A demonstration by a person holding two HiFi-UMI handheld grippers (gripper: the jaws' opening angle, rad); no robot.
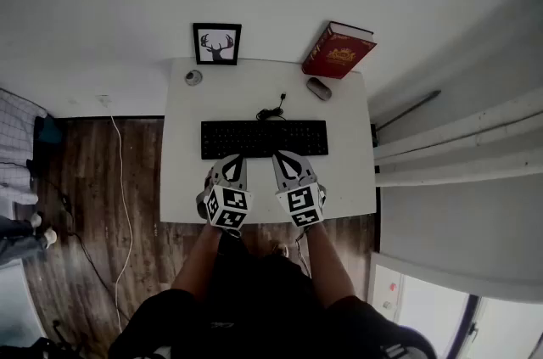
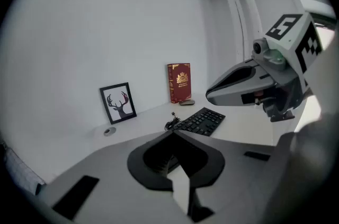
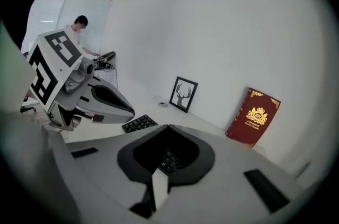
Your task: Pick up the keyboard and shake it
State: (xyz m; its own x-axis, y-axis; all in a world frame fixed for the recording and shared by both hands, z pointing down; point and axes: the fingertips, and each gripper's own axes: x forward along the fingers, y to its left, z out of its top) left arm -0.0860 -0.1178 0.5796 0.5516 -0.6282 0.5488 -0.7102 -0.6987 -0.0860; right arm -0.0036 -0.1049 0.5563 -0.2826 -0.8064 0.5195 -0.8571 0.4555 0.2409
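The black keyboard (image 1: 264,138) lies flat across the middle of the white desk (image 1: 344,179), its cable (image 1: 271,111) curling behind it. Both grippers hover side by side over the desk's near part, just short of the keyboard's front edge and not touching it. My left gripper (image 1: 233,158) is shut with nothing in it, and my right gripper (image 1: 282,155) is shut and empty too. The left gripper view shows the keyboard (image 2: 204,121) beyond the closed tips (image 2: 172,133). In the right gripper view the keyboard (image 3: 139,123) lies ahead to the left.
At the desk's back stand a framed deer picture (image 1: 217,43) and a red book (image 1: 339,50) against the wall. A mouse (image 1: 319,88) lies by the book, a small round object (image 1: 193,77) near the frame. A person (image 3: 79,32) sits far off.
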